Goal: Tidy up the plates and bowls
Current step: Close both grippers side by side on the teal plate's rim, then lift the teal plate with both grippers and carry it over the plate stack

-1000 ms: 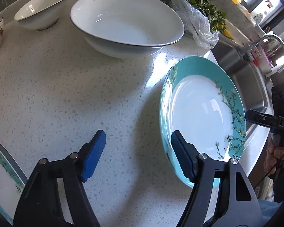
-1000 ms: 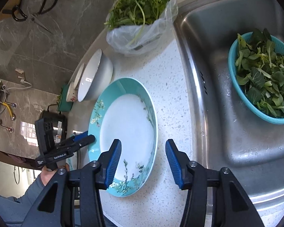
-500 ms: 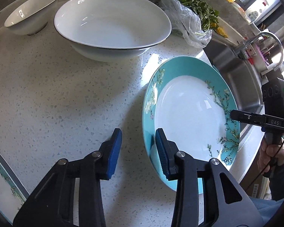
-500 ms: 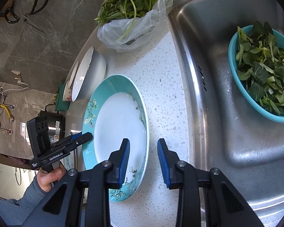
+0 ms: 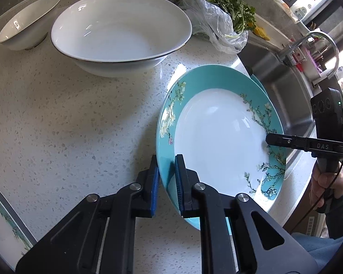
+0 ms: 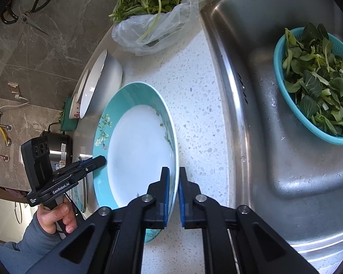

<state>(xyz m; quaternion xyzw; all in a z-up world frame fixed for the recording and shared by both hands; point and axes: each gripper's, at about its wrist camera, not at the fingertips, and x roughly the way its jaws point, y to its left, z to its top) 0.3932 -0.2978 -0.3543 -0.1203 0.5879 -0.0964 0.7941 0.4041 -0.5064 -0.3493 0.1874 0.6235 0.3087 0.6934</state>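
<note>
The counter (image 5: pixel 64 123) is filling most of the left view, speckled white, and the sink (image 6: pixel 274 118) is taking up the right half of the right view, from 12 to 5 o'clock. The plate (image 5: pixel 217 141), teal-rimmed with a white centre, is lying on the counter beside the sink, toward 3 o'clock in the left view and at centre in the right view; part of another teal rim is showing under its far edge at 1 o'clock. The big bowl (image 5: pixel 121 29) is sitting at 12 o'clock in the left view, apart from the plate, with the small bowl (image 5: pixel 27 32) beyond it at 10 o'clock and the bag of greens (image 5: pixel 219 16) at 1 o'clock. A basket (image 6: pixel 281 73) of leaves is resting in the sink at 2 o'clock in the right view. The left gripper (image 5: pixel 166 178) has just been closing and is now pinching the plate's near-left rim, one blue pad on top of the teal band and the other under it. The right gripper (image 6: pixel 173 196) has likewise just been closing and is clamping the opposite rim, the edge running up between its two pads. A second plate (image 5: pixel 2 223) is peeking in at 8 o'clock in the left view.
</note>
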